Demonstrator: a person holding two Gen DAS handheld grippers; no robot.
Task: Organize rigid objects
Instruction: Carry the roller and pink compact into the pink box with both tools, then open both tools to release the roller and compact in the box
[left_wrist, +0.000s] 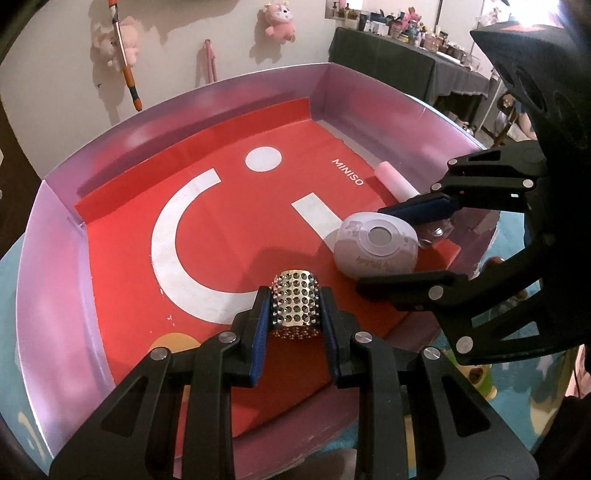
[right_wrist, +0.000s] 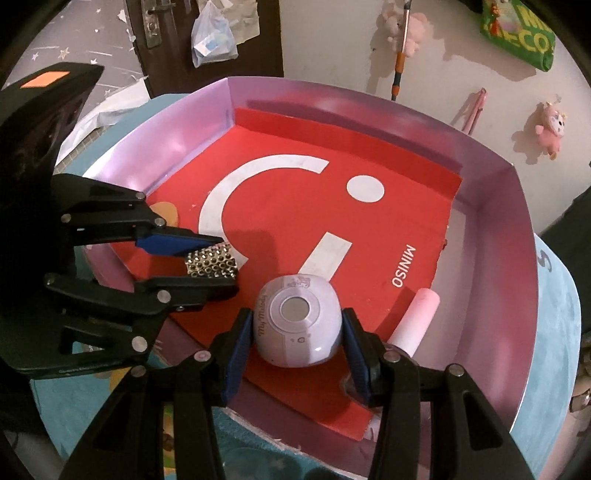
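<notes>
Left wrist view puts my left gripper (left_wrist: 295, 306) at bottom centre, its blue pads pressed on both sides of the perforated metal cylinder (left_wrist: 295, 306); I am grasping it, upright and tilted a little away from me, over the red liner of the purple tray (left_wrist: 55, 266); whether its base touches the liner I cannot tell. I judge it stiff and light, a thin holed sheet rolled into a tube; the holes give the pads bite, yet hard squeezing could dent the wall, so the mid-height hold across its width looks right.

Right wrist view shows my right gripper (right_wrist: 297, 328) at lower centre, fingers straddling the lilac rounded device (right_wrist: 297, 321); the left pad sits against its side, while a thin gap seems to remain at the right pad, so I read the fingers as released around it, not clenched. Its shell looks smooth, hard plastic, likely slippery and curved; I would take it at the widest part, pads flat, away from the round window on top.

A pink tube (right_wrist: 415, 317) lies just right of the device, near the tray's right wall.
</notes>
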